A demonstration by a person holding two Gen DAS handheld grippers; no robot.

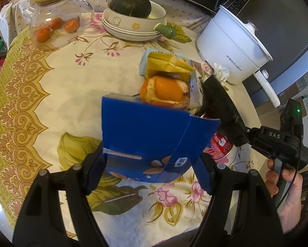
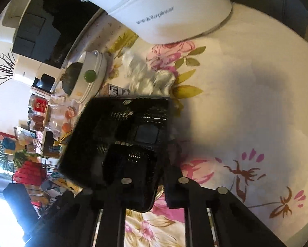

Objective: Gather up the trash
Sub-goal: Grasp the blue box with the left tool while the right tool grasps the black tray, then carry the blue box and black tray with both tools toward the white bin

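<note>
Left claw (image 1: 151, 168) tilted down, clamped on blue carton (image 1: 154, 142); right claw (image 2: 145, 156) closed, empty.

Two close downward wrist views, shared cooker (image 1: 232, 47).

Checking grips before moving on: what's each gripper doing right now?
Left gripper: closed on the blue carton.
Right gripper: shut; whether it grips the crumpled tissue cannot be told.
</note>
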